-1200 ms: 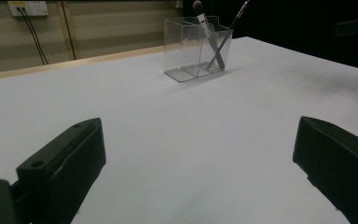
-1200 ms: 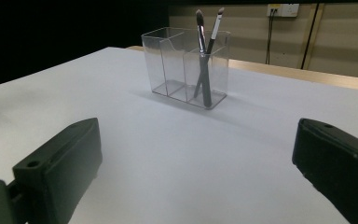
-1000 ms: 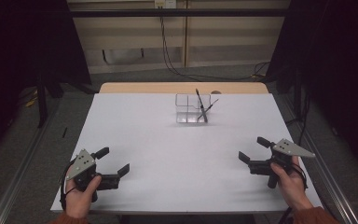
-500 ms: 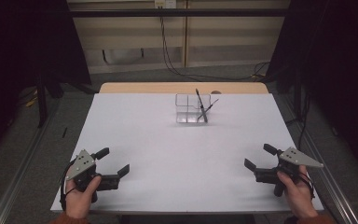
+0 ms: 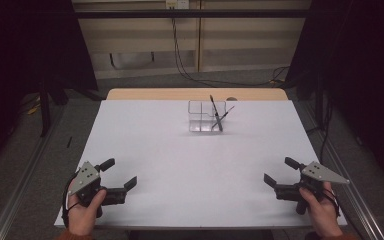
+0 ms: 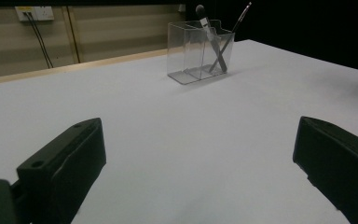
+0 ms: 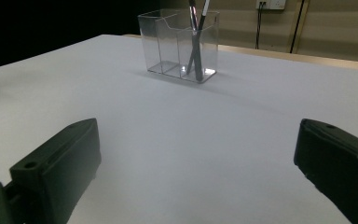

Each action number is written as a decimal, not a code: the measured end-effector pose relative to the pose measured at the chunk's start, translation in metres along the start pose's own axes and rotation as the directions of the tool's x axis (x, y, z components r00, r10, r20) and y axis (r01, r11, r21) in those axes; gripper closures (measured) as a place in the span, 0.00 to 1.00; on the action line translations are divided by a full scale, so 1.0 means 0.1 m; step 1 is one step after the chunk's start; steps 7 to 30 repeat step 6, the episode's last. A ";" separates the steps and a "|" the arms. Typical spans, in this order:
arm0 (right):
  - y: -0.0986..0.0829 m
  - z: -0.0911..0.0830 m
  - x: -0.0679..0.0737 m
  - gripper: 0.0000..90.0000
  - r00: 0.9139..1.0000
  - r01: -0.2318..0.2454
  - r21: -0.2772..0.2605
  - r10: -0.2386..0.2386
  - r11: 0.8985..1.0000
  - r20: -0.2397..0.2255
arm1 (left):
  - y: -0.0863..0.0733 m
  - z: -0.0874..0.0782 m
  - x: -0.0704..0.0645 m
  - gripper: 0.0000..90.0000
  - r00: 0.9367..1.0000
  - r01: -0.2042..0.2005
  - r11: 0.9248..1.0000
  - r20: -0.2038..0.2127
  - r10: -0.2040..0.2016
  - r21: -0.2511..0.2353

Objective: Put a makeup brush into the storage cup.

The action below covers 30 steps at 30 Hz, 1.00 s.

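Left gripper [image 5: 121, 174] and right gripper [image 5: 279, 171]: jaws spread wide, empty, low at near corners of white table [image 5: 195, 165]. Well apart from clear plastic compartmented holder [image 5: 206, 116] with two dark slender brushes [image 5: 215, 114] leaning crossed.

You are working in a lab-style recording bay. A plain white table [image 5: 180, 165] sits between metal floor rails [image 5: 25, 180], with black curtains [image 5: 25, 45] at 9 and 3 o'clock. At 12 o'clock, cables [image 5: 185, 55] hang from a wall socket [image 5: 176, 4] on a bare panelled wall.
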State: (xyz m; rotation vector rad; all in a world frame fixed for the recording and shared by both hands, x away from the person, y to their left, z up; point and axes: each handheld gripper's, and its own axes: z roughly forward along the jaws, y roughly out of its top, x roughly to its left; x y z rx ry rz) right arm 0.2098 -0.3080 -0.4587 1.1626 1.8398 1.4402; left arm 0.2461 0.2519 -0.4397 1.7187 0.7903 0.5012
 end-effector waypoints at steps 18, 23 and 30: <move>0.00 0.01 0.00 0.00 1.000 0.006 0.003 -0.006 1.000 -0.008 | 0.00 0.01 0.00 0.03 1.000 0.000 1.000 0.003 0.000 -0.001; 0.00 0.01 0.00 0.00 1.000 0.006 0.003 -0.006 1.000 -0.008 | 0.00 0.01 0.00 0.03 1.000 0.000 1.000 0.003 0.000 -0.001; 0.00 0.01 0.00 0.00 1.000 0.006 0.003 -0.006 1.000 -0.008 | 0.00 0.01 0.00 0.03 1.000 0.000 1.000 0.003 0.000 -0.001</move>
